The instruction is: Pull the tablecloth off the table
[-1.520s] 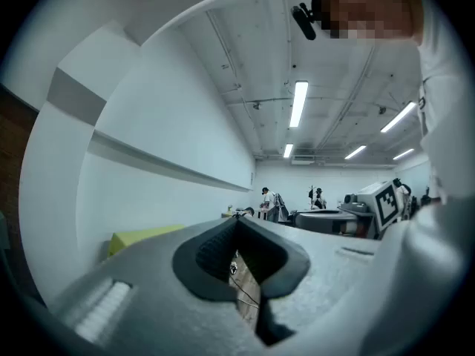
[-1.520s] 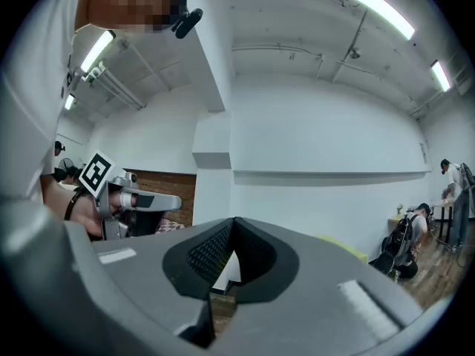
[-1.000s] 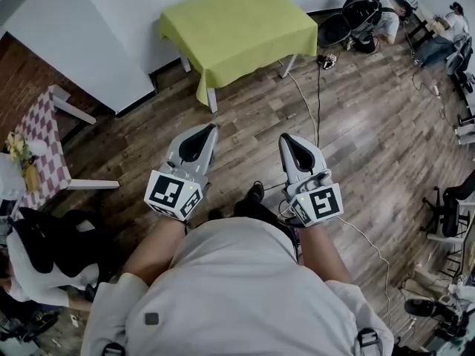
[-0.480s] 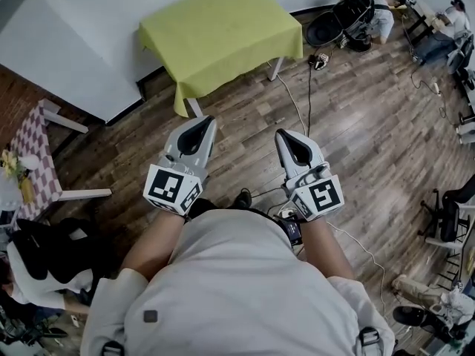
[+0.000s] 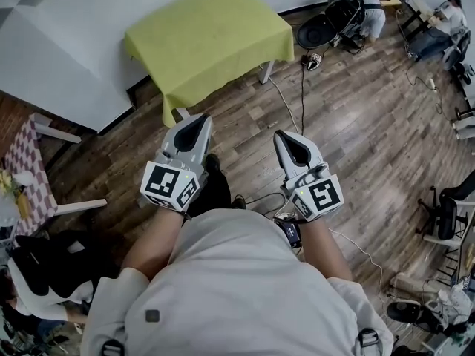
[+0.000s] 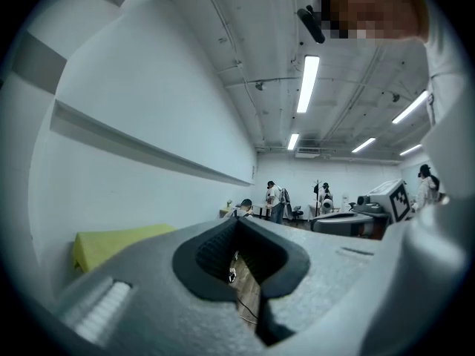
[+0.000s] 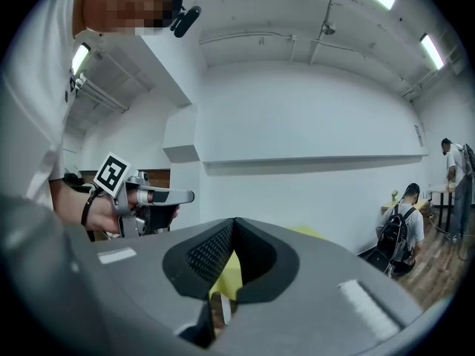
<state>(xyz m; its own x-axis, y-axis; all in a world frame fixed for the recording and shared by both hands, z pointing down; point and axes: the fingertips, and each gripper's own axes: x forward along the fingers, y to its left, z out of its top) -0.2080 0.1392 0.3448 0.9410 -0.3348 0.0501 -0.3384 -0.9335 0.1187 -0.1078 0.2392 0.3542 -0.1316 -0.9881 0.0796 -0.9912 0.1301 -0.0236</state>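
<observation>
I am holding my left fingers (image 5: 174, 147) and right fingers (image 5: 313, 163) pressed together and empty, pointing level at the yellow-green tablecloth (image 5: 211, 39). It is lying draped over the desk (image 5: 264, 72) ahead, its near corner hanging closest to my left fingers, apart from them.

The tablecloth (image 5: 211, 35) is glowing yellow-green. The floor (image 5: 371, 132) is showing brown wood stripes. A second cloth (image 5: 26, 154) is showing red-and-white checks. The grey left gripper (image 5: 197, 119) and right gripper (image 5: 285, 135) are wearing black-and-white squares.

White shirt (image 5: 237, 288), grey left gripper (image 5: 196, 120), right gripper (image 5: 285, 136)
</observation>
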